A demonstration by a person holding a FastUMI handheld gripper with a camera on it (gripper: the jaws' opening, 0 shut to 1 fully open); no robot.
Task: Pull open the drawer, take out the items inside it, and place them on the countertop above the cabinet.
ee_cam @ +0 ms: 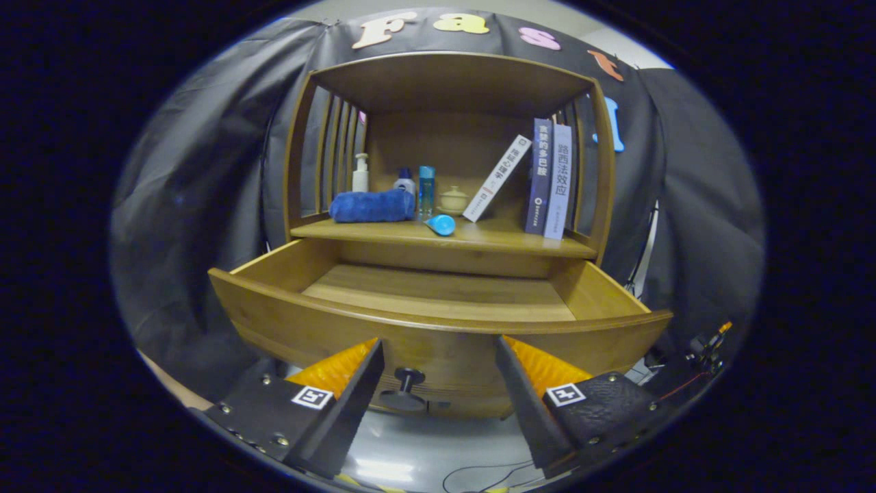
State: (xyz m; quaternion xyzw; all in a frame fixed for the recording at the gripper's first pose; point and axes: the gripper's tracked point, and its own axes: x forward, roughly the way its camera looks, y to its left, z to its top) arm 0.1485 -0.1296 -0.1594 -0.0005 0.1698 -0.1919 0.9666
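We see the drawer (pixel 438 301) pulled well out, its visible floor bare; whatever lies close behind the front panel is hidden from us. Its knob (pixel 408 375) sits just ahead of our jaws (pixel 438 359), between the spread fingers, which grip nothing. Above, on the tabletop (pixel 493 239), rest a blue towel (pixel 371 205), bottles and books. We judge any next reach goes up and forward, over the front panel.
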